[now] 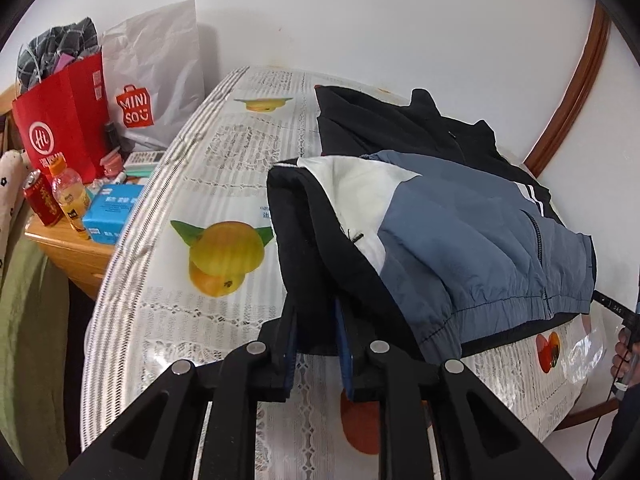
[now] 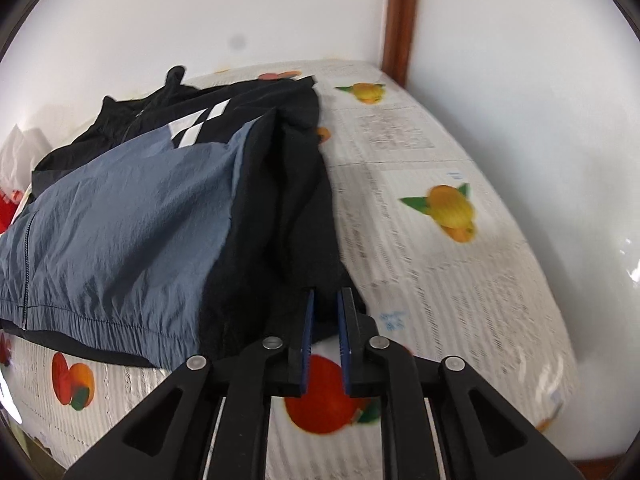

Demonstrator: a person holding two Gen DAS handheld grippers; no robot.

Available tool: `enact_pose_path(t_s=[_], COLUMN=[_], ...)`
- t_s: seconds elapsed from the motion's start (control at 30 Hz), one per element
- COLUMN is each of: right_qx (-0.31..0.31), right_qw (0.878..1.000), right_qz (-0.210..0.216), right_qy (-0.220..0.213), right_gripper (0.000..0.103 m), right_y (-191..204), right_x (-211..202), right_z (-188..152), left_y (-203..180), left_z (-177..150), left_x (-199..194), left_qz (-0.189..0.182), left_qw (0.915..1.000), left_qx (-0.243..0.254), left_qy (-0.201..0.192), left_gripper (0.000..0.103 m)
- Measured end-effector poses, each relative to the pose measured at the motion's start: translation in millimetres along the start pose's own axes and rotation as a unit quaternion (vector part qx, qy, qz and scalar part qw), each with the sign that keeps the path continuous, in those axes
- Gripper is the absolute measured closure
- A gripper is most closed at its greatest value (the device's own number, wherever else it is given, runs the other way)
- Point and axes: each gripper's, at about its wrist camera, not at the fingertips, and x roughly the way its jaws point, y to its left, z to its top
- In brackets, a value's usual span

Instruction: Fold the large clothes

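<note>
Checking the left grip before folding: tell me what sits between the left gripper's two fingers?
In the left wrist view, black fabric of the jacket sits between the fingers of the left gripper.

Both wrist views look closely along their tongs, sharing the jacket (image 1: pixel 460 216) from opposite sides.

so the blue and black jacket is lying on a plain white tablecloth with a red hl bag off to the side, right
Not quite: the tablecloth is not plain; it carries fruit pictures and newsprint-like text, as the left wrist view shows. The blue and black jacket does lie on it, and the red bag stands beside the table.
</note>
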Motion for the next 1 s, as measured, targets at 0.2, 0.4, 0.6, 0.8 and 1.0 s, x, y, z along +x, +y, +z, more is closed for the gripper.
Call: enact_pose_path(t_s=[0.2,0.4,0.6,0.8,1.0], right_qx=[0.006,-0.014,0.012,0.028,-0.009], right_qw=[0.998,0.996,0.997,0.997,0.998], right_qz=[0.035,0.068,0.071,0.076,0.053], right_qy=[-0.05,-0.05,-0.026,-0.019,-0.036], right_gripper=[0.06,0.06,0.06,0.076,0.09], right_y=[7.0,39.2,44.2,47.5,55.9], right_x=[-41.7,-32.3,-1.5,12.9,4.0], right_z=[0.4,-2.9,-8.5,-9.6,-12.6], left_y=[1.1,-8.3,-25.8,-34.9,-29.1], left_z=[-1.9,-5.3,-8.6,-3.7,-7.9], left_x=[-25.6,-42.6,-41.6,-18.4,13.2], left_qz=[-0.011,-0.03,-0.068,-0.049,-0.056], left_qw=[0.9993,0.998,0.9964,0.9984,0.998], left_qx=[-0.001,0.001,0.008,0.015,0.001], left_qy=[-0.035,-0.055,-0.049,-0.024,0.028], left_gripper=[0.073,0.068,0.06,0.059,0.059])
